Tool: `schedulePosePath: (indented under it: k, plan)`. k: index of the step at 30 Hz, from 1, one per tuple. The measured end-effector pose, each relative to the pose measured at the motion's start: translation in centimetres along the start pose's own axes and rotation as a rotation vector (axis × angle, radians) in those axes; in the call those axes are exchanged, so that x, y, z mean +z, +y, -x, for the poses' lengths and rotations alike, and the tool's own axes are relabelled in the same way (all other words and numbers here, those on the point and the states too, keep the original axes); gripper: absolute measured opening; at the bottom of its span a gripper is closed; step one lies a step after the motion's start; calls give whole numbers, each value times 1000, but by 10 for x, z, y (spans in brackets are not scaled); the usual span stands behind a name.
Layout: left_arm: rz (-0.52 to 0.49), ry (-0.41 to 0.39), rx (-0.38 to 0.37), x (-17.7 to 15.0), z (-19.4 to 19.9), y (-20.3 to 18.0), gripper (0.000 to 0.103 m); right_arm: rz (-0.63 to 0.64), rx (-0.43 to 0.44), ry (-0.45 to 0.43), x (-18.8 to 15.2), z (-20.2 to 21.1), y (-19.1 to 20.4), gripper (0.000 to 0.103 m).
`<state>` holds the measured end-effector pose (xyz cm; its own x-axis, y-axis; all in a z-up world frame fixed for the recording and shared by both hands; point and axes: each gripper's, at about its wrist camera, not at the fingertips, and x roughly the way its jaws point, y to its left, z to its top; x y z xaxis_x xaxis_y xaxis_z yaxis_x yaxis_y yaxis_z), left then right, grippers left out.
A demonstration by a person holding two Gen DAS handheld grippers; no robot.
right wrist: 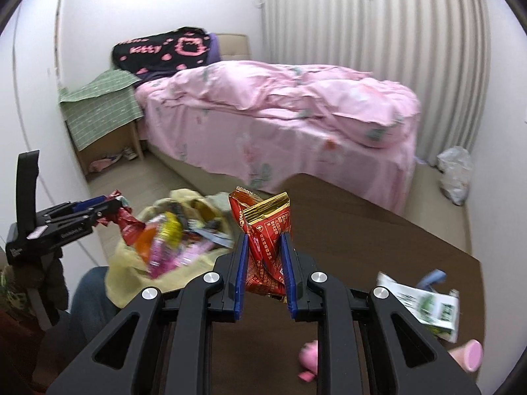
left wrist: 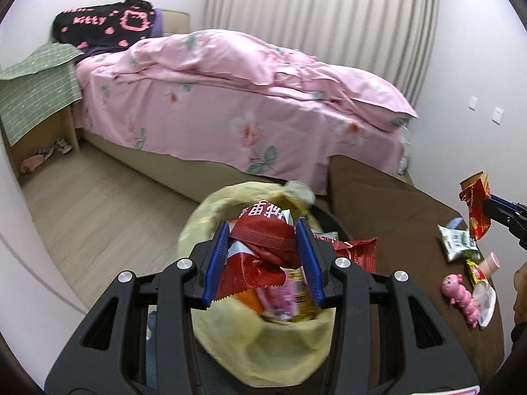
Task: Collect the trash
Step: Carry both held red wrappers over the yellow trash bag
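My left gripper point(left wrist: 263, 230) is shut on a dark red snack wrapper point(left wrist: 263, 233) and holds it over a yellow trash bag point(left wrist: 263, 339) full of wrappers. The bag point(right wrist: 128, 273) and left gripper point(right wrist: 108, 209) also show in the right wrist view. My right gripper point(right wrist: 263, 240) is shut on a red and gold snack wrapper point(right wrist: 266, 230) above the brown table point(right wrist: 378, 230), right of the bag. In the left wrist view this wrapper point(left wrist: 476, 207) hangs from the right gripper point(left wrist: 487, 207) at the far right.
On the table lie a green and white packet point(left wrist: 456, 242), a pink caterpillar toy point(left wrist: 461, 296), a pink bottle point(left wrist: 490, 263) and more wrappers. A pink bed point(left wrist: 247, 105) stands behind. A green-covered nightstand point(left wrist: 36, 98) is at left. A white plastic bag point(right wrist: 456, 171) lies on the floor.
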<state>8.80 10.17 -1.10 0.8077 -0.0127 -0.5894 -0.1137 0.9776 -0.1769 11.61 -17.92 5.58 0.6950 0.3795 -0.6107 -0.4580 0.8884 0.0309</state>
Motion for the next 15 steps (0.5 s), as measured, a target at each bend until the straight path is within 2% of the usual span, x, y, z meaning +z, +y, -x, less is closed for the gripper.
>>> schedulePosePath:
  k: [7, 15]
  plan:
    - [39, 12, 49, -8, -11, 24, 40, 49, 130, 51, 15, -55, 56, 19]
    - [46, 84, 13, -19, -45, 22, 40, 20, 210, 145, 13, -117, 80, 19]
